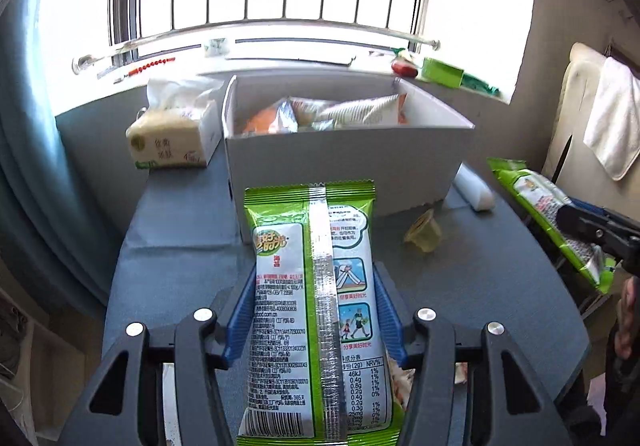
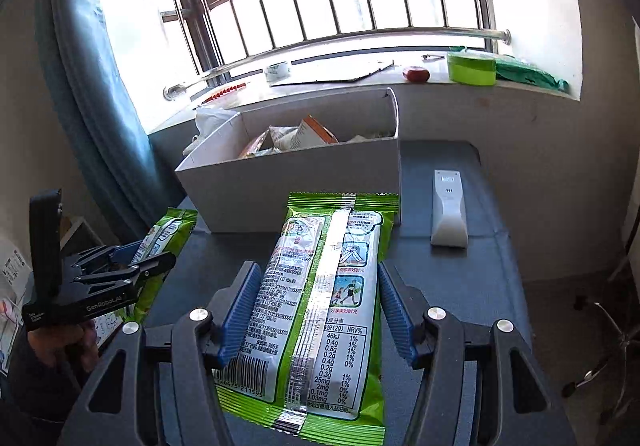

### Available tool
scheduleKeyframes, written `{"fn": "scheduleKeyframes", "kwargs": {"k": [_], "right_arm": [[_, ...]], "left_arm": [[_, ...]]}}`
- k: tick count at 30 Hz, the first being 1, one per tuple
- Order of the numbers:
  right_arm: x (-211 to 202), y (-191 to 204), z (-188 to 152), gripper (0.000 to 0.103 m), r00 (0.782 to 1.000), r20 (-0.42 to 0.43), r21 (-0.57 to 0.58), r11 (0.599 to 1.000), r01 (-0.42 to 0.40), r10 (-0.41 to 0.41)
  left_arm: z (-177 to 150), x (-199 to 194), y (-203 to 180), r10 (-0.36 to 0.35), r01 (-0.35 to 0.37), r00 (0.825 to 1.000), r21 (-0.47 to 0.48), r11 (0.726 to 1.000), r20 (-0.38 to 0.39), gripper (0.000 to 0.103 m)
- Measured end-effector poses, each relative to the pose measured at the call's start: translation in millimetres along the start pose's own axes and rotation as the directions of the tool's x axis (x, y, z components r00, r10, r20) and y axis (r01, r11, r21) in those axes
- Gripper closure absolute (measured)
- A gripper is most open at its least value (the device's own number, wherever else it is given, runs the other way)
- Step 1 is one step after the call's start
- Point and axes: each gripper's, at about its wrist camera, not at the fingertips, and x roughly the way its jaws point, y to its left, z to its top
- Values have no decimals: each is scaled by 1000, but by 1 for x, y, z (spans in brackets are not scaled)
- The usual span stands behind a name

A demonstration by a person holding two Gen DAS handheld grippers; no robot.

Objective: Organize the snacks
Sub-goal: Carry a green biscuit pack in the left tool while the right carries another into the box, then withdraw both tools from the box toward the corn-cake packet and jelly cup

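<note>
My left gripper [image 1: 316,286] is shut on a green seaweed snack packet [image 1: 316,310], back side up, held over the grey table in front of the white box [image 1: 344,162]. My right gripper [image 2: 316,286] is shut on a second green seaweed packet [image 2: 320,310], also in front of the white box [image 2: 288,182]. The box holds several snack bags [image 1: 320,112]. Each gripper shows in the other's view: the right one [image 1: 592,226] with its packet [image 1: 552,222], the left one [image 2: 120,270] with its packet [image 2: 160,242].
A jelly cup [image 1: 424,232] lies on the table right of the left packet. A white remote [image 2: 450,208] lies right of the box. A tissue pack [image 1: 172,142] stands left of the box. The windowsill behind holds a green tub [image 2: 472,68] and a red object [image 2: 416,73].
</note>
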Motion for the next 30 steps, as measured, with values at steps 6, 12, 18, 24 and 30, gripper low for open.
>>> {"fn": "scheduleKeyframes", "kwargs": {"k": [6, 12, 18, 24, 30], "right_arm": [[7, 7, 60, 39, 997, 72, -61, 998, 11, -7], [58, -5, 147, 39, 996, 88, -40, 999, 6, -3], [122, -23, 196, 26, 1000, 22, -11, 1000, 14, -14], [123, -39, 186, 0, 999, 34, 52, 999, 12, -14], [90, -34, 162, 0, 997, 66, 35, 999, -41, 38]], "left_arm": [[70, -6, -8, -21, 21, 995, 4, 1000, 97, 44], [145, 32, -3, 9, -6, 994, -28, 1000, 111, 44], [192, 83, 6, 102, -100, 994, -35, 994, 49, 4], [171, 90, 19, 109, -109, 994, -61, 992, -3, 0], [147, 53, 17, 91, -90, 995, -35, 995, 44, 0]]}}
